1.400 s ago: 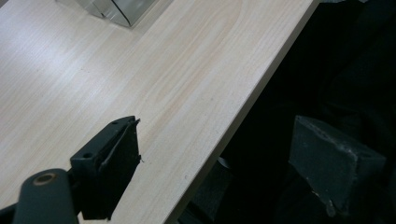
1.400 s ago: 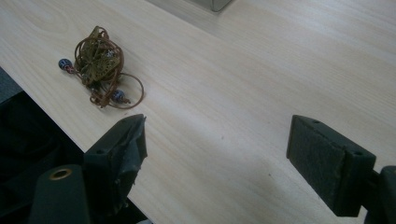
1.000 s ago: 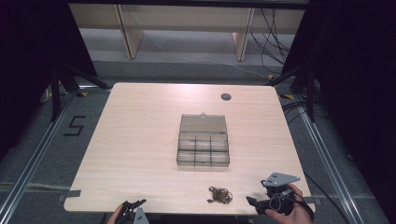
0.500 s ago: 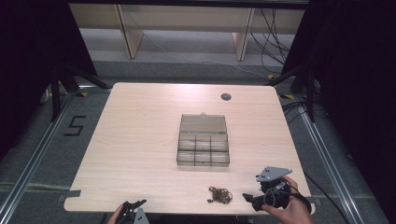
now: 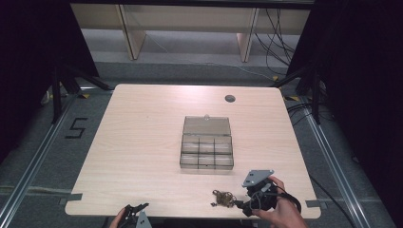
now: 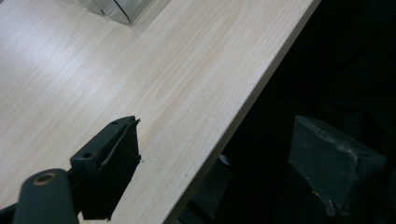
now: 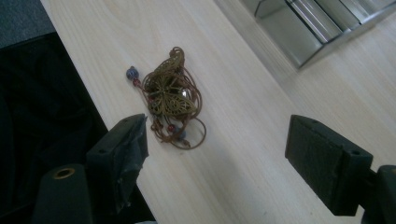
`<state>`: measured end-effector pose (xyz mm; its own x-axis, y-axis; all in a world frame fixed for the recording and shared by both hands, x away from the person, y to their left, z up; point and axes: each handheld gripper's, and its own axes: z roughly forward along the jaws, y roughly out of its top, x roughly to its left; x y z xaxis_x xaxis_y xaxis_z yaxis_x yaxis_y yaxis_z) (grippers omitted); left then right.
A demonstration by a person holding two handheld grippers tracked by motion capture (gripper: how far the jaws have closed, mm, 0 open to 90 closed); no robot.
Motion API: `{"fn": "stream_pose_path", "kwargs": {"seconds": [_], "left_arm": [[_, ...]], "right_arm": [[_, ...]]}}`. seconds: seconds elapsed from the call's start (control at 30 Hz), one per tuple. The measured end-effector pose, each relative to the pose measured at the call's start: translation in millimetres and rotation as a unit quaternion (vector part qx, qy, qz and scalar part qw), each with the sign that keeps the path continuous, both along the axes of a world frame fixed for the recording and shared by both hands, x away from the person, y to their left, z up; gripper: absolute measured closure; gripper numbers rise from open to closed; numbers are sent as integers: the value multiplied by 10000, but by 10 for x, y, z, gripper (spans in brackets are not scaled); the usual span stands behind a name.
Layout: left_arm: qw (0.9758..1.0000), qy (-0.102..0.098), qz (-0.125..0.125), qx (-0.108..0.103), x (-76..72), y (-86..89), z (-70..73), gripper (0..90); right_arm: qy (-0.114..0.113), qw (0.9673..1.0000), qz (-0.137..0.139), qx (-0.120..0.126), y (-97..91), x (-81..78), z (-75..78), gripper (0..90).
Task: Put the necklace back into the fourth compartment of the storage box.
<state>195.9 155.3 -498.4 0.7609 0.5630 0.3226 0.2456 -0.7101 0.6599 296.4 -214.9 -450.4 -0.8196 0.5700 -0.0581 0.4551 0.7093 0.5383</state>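
Near table's front edge, right gripper [image 7: 217, 158] jaws spread wide, necklace [image 7: 170, 98] just beside one jaw. Left gripper [image 6: 233, 163] open too, over table [image 5: 142, 142] edge.

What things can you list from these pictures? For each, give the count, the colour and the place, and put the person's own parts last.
Light wooden rectangular table: one, pale beige, centre of the high view.
Clear smoky plastic compartment box: one, grey-transparent, lid open, middle of the table.
Tangled brown cord necklace with brass butterfly pendant and beads: one, brown and gold, near the table's front edge, right of centre.
Round dark cable hole: one, grey, far right part of the table.
Floor marking "5": one, black, left of the table.
Left tongs: one, black, open, at the front edge, left.
Right tongs: one, black, open, beside the necklace.
Right hand: one, holding the right tongs.
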Motion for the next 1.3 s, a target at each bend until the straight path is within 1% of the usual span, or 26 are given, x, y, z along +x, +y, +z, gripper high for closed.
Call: {"fn": "stream_pose_path", "kwargs": {"seconds": [0.1,0.13,0.17,0.23,0.27,0.33,0.4,0.43,0.47,0.53,0.6,0.67,0.7,0.8,0.83,0.87,0.9,1.0,1.03,1.07,1.1,1.13,1.17,1.2,1.27,1.3], "left_arm": [[10000,-12,0,3,-3,-1,0,154],[10000,-8,-5,3,-4,-1,3,154],[10000,-13,-9,7,-3,0,4,154],[10000,-9,-4,7,1,1,2,154],[10000,-6,-7,9,3,1,2,154],[10000,4,-11,6,0,-2,-3,154],[10000,4,-25,33,-3,-4,-2,154],[10000,2,-20,25,-2,-4,0,154],[10000,-4,-13,18,-3,-4,1,154],[10000,-8,-6,6,-1,-1,0,154],[10000,5,-15,16,5,6,1,154],[10000,17,-14,18,4,8,-2,154],[10000,17,-15,26,2,8,-3,154],[10000,-1,-10,3,-2,2,0,154],[10000,-1,-10,3,-2,2,0,154],[10000,3,-12,16,-2,3,0,154],[10000,7,-11,19,0,4,-1,154],[10000,9,-13,22,0,4,-2,154],[10000,5,-21,27,-2,5,-2,154],[10000,-58,30,22,3,-1,-13,154],[10000,-40,13,17,7,-2,-11,154],[10000,-8,-18,17,3,8,8,154],[10000,-37,26,-19,2,4,3,154],[10000,-42,8,-2,-2,6,-2,154],[10000,-5,-19,29,2,12,5,154],[10000,-79,50,-11,8,5,-2,154]], "right_arm": [[-16,9998,95,-146,62,15,-10,225],[74,9999,95,-93,83,4,-12,226],[60,9997,162,-162,106,9,-14,227],[47,9993,285,-219,143,19,-19,234],[101,9988,363,-312,185,27,-14,243],[70,9988,360,-337,210,34,-19,250],[79,9978,532,-398,256,53,-29,271],[117,9975,542,-444,290,56,-36,278],[174,9966,628,-511,340,67,-52,285],[188,9965,597,-560,363,69,-58,288],[201,9948,734,-670,425,97,-73,307],[178,9945,774,-683,438,111,-76,309],[240,9946,718,-705,451,108,-72,311],[217,9930,844,-792,506,138,-102,326],[217,9930,844,-792,506,138,-102,326],[264,9933,779,-815,517,126,-105,331],[273,9922,894,-828,531,140,-122,338],[335,9909,956,-881,558,156,-148,361],[359,9910,903,-921,567,151,-150,372],[379,9900,957,-963,584,158,-159,394],[379,9900,957,-963,584,158,-159,394],[368,9894,1040,-945,591,170,-167,409],[405,9891,1036,-966,600,172,-172,419],[420,9878,1081,-1040,617,177,-185,438],[427,9876,1092,-1043,623,174,-188,447],[529,9858,1162,-1095,629,184,-187,454]]}}
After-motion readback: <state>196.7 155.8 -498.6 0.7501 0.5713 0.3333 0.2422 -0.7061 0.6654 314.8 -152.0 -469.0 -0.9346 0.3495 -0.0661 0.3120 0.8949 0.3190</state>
